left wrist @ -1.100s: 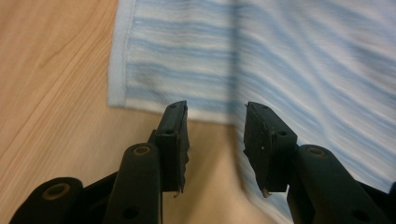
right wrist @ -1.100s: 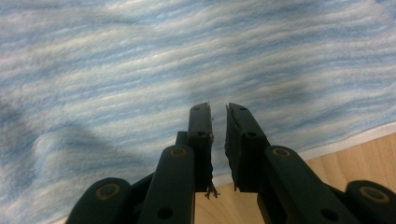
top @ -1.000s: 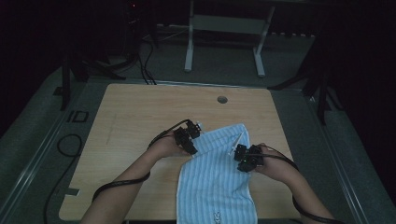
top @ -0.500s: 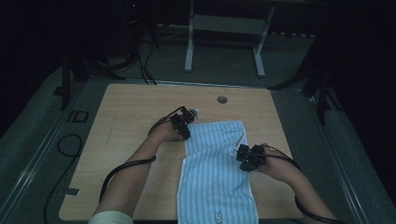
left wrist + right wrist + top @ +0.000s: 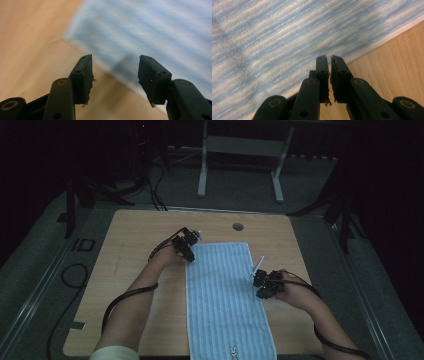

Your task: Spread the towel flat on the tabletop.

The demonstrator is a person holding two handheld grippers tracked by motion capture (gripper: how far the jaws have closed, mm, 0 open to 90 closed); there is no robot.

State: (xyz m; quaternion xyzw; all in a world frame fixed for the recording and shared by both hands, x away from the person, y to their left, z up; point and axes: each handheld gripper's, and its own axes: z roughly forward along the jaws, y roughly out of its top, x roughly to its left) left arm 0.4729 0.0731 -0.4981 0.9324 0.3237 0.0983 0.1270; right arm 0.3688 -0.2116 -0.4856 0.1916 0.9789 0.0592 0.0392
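1. The person's left forearm comes in from the bottom of the high view and slants up toward the far left corner of the blue striped towel (image 5: 222, 295), with the left gripper (image 5: 186, 244) at that corner.
2. In the left gripper view the left gripper (image 5: 114, 75) has its fingers (image 5: 83, 75) released and standing well apart. They have just been opening. Nothing lies between them, and the wooden surface (image 5: 32, 50) shows in the gap.
3. That view is blurred, but the towel (image 5: 155, 30) lies just beyond the fingertips, its corner edge running across in front of them.
4. The towel lies flat lengthwise on the surface (image 5: 135, 245), from near the round hole (image 5: 238, 226) down to the near edge.
5. The right forearm comes in from the lower right of the high view. The right gripper (image 5: 264, 285) sits at the towel's right edge, about halfway along it.
6. In the right gripper view the right gripper (image 5: 329, 60) has its fingers (image 5: 322, 72) clenched, with only a thin slit between them. No cloth shows pinched there.
7. The towel (image 5: 287, 37) lies under and ahead of those fingertips, its pale hem crossing beneath the fingers, with bare surface (image 5: 392, 62) to the right.
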